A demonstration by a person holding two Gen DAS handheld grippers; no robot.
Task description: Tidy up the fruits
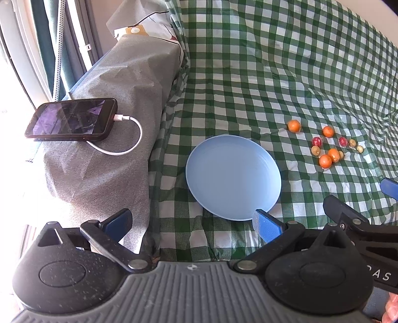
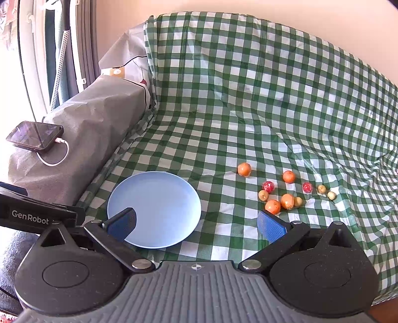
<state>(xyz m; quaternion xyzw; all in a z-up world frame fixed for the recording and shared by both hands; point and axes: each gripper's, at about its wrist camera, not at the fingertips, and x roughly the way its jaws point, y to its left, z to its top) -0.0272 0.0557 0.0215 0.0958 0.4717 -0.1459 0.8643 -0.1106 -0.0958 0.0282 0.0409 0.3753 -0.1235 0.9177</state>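
Blue-padded left tongs (image 1: 192,221) and right tongs (image 2: 196,223) both spread wide, empty, ready to pick. Beyond, bare plate (image 2: 154,208) on checked cloth (image 2: 223,99), probably for sorting. Farther right, fruits (image 2: 286,191) scattered loose, none gathered yet.

Bright window (image 2: 15,62) at left, beige wall (image 2: 298,20), perhaps grey-covered armrest (image 2: 87,119).
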